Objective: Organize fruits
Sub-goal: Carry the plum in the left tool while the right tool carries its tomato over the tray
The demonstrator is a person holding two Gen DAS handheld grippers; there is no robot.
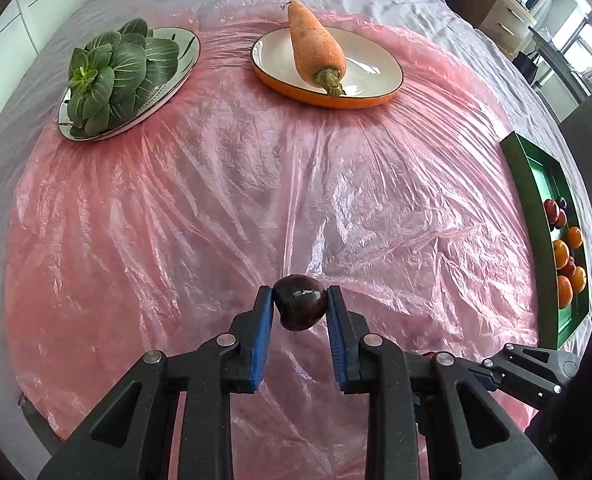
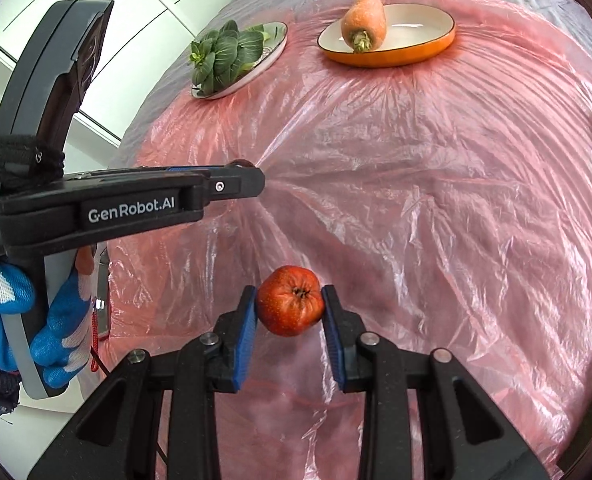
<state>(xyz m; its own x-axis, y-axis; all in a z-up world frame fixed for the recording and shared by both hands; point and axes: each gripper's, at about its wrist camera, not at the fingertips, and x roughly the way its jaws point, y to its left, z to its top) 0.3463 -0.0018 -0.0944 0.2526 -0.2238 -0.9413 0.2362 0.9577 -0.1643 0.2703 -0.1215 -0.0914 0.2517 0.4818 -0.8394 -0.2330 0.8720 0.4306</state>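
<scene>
While both fruits were off the worktop (image 1: 256, 184), you were mid-carry: the dark plum (image 1: 299, 302) sat pinched between the blue pads of your left gripper (image 1: 300, 309), and the red fruit (image 2: 290, 300) was clamped the same way in your right gripper (image 2: 289, 307). Both grippers were narrowed onto their loads, pads touching each fruit's flanks, nothing resting on the pink plastic sheet (image 1: 176, 220).

Orientation: the red fruit's calyx end faced back at the right wrist camera, so its stem axis ran roughly along the fingers. The plum was near-round; I couldn't tell its stem end, though its slightly longer axis lay across the pads.

Judging by the fruit already in it, the green tray (image 1: 533, 216) off to your right looked like the target, with oranges and darker fruits grouped inside. Next move likely called for swinging right, clearing the tray's near wall, and releasing low to avoid rolling.

The carrot (image 1: 315, 46) on the orange dish (image 1: 359, 98) and the bok choy (image 1: 116, 72) on its plate (image 1: 176, 80) sat well apart, far side.
</scene>
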